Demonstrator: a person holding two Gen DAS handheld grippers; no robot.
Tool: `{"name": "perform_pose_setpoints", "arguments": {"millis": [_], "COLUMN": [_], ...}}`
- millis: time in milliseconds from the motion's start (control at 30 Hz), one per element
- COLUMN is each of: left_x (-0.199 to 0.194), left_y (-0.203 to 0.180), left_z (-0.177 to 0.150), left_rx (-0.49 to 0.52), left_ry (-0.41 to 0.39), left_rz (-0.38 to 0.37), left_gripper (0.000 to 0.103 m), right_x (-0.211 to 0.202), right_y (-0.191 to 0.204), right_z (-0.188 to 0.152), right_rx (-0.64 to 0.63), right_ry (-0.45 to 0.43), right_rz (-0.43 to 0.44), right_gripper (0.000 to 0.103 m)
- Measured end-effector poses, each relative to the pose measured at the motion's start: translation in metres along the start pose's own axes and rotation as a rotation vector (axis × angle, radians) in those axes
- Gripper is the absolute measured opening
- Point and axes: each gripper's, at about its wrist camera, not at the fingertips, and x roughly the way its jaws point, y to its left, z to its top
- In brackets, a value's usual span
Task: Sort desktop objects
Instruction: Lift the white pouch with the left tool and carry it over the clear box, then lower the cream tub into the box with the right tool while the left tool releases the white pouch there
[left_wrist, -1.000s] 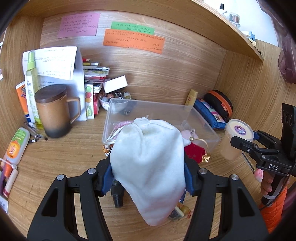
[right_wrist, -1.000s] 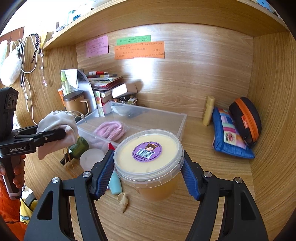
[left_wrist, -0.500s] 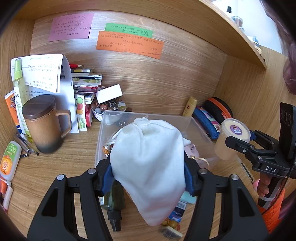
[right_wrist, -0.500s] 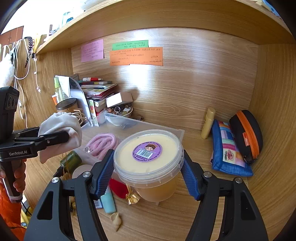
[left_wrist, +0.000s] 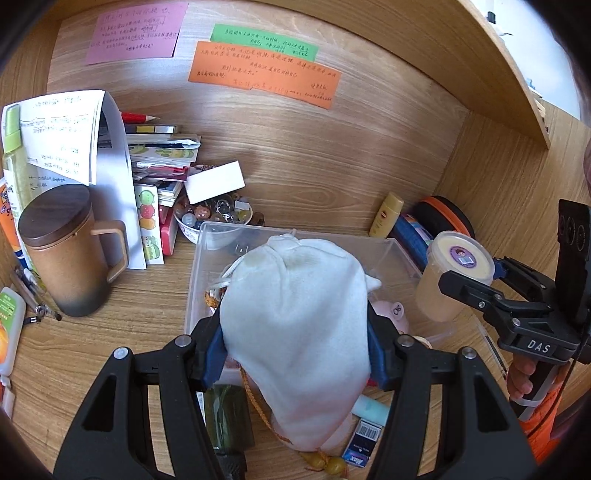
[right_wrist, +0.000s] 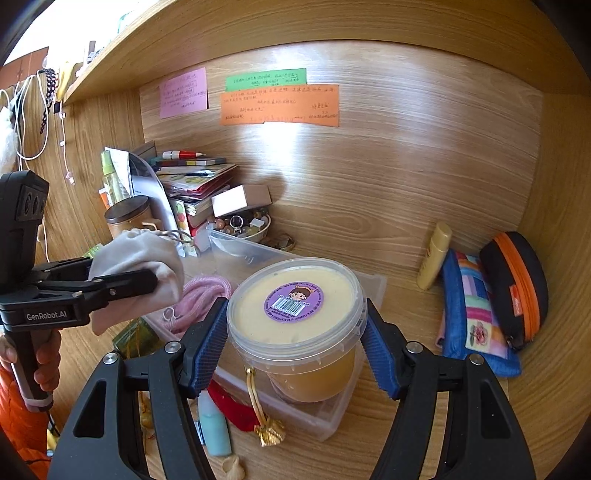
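The left gripper (left_wrist: 295, 343) is clamped on a white drawstring pouch (left_wrist: 295, 332), which bulges between its blue pads and hangs above the near end of the clear plastic bin (left_wrist: 207, 258). From the right wrist view, that gripper's side reads "GenRobot.AI" and a hand (right_wrist: 44, 358) holds its handle. To the right, the right gripper (right_wrist: 295, 332) squeezes a lidded tub of yellow cream (right_wrist: 295, 310) held over the bin's right part; its purple sticker carries a barcode, other print too small to read. The left wrist view shows "DAS" on that gripper's body, and a brown lidded mug (left_wrist: 70, 254) on the left; only the right wrist view shows the pink coil (right_wrist: 203, 299) lying in the bin and the whole patchwork pouch (right_wrist: 476, 314).
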Motion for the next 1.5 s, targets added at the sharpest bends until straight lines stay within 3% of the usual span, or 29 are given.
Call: {"name": "perform_pose_setpoints", "arguments": {"millis": [367, 667, 1033, 1500], "left_x": [0.024, 0.042, 0.059, 0.066], "left_y": [0.018, 0.021, 0.023, 0.019], "left_z": [0.006, 0.008, 0.008, 0.006], "left_rx": [-0.027, -0.027, -0.028, 0.029], "left_ry": [0.047, 0.085, 0.118, 0.126], "left_rz": [0.044, 0.035, 0.048, 0.083], "left_gripper": [0.061, 0.061, 0.061, 0.061], "right_x": [0.035, 0.067, 0.084, 0.097], "right_y": [0.011, 0.018, 0.027, 0.028], "right_z": [0.008, 0.007, 0.009, 0.005], "right_rx": [-0.005, 0.028, 0.009, 0.021], "right_ry": [0.062, 0.139, 0.163, 0.208], "right_rz": [0.037, 0.038, 0.014, 0.048], "right_gripper": [0.065, 0.064, 0.064, 0.065]}}
